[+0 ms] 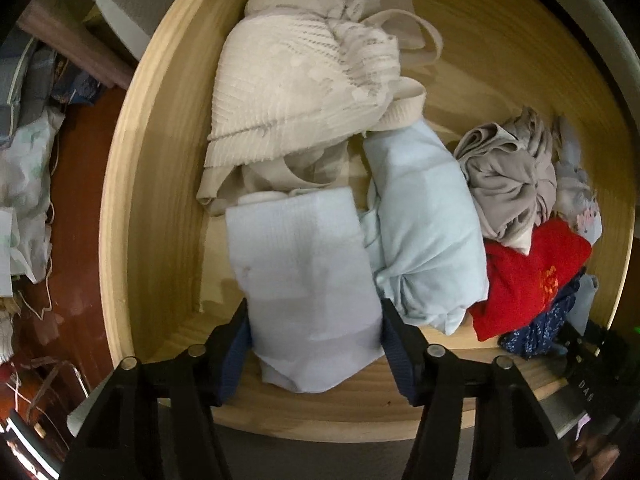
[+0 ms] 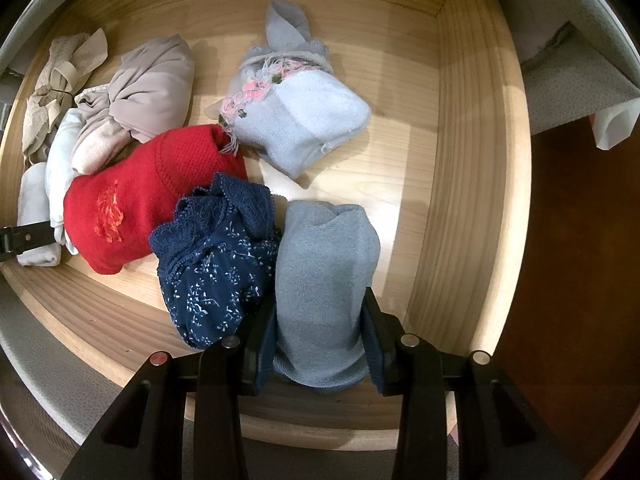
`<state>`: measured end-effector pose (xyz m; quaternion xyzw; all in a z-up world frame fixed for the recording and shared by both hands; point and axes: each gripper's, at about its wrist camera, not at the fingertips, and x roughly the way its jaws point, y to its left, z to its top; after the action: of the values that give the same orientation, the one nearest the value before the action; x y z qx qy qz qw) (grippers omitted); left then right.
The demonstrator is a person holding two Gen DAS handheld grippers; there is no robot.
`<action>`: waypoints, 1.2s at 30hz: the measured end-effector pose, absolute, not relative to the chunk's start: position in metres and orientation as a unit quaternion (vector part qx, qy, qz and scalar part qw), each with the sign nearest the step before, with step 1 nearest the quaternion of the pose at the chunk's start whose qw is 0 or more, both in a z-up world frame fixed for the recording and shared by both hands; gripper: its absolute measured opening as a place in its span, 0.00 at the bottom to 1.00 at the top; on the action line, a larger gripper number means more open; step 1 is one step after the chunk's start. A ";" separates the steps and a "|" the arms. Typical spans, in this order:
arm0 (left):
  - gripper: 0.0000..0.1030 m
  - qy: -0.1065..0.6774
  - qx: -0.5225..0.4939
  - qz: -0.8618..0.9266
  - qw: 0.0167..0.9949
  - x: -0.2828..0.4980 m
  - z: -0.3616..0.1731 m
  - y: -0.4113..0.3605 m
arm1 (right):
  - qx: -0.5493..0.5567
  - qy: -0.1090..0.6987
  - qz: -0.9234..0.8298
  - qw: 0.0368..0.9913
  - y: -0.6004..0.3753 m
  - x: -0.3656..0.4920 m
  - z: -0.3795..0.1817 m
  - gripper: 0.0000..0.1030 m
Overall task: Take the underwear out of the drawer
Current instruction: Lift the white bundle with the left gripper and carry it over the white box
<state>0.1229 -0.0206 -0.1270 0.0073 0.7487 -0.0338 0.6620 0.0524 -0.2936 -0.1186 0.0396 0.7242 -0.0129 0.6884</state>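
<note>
1. The wooden drawer [image 1: 152,184] stands open, seen from above, with folded and rolled underwear on its floor.
2. The left tool [image 1: 316,332] points down into the drawer's left half; its two pads sit against the sides of a pale blue folded piece [image 1: 308,280] at the near edge, gripping it.
3. Just right of that piece lies a light blue roll [image 1: 424,232], touching it; far of both sits a cream ribbed garment [image 1: 296,92] with loose straps.
4. Further right lie a grey-beige bundle [image 1: 512,184] and, near of it, a red piece [image 1: 532,276].
5. The right tool [image 2: 320,344] also points down, its pads closed on a grey-blue rolled piece [image 2: 324,280] at the near edge of the drawer's right half.
6. A navy floral lace piece [image 2: 216,264] touches that roll on its left, and the red piece [image 2: 132,196] lies left of the navy one.
7. Far of the roll, apart from it, rests a light blue knit piece with pink flower trim [image 2: 296,120].
</note>
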 end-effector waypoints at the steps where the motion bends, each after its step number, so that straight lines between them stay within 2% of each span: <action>1: 0.57 0.746 0.014 -0.033 0.665 0.122 -0.126 -0.022 | 0.040 0.724 -0.013 0.688 -0.294 0.053 -0.118 0.34; 11: 0.54 0.725 0.033 -0.044 0.686 0.110 -0.109 -0.030 | 0.038 0.725 -0.014 0.688 -0.293 0.055 -0.119 0.34; 36: 0.54 0.626 0.064 -0.095 0.771 0.079 -0.001 -0.021 | 0.034 0.726 -0.016 0.687 -0.292 0.058 -0.122 0.34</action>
<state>0.0788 -0.0209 -0.0008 0.0639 0.6259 -0.0954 0.7714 0.0582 -0.2920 -0.1223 0.0342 0.7257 -0.0155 0.6870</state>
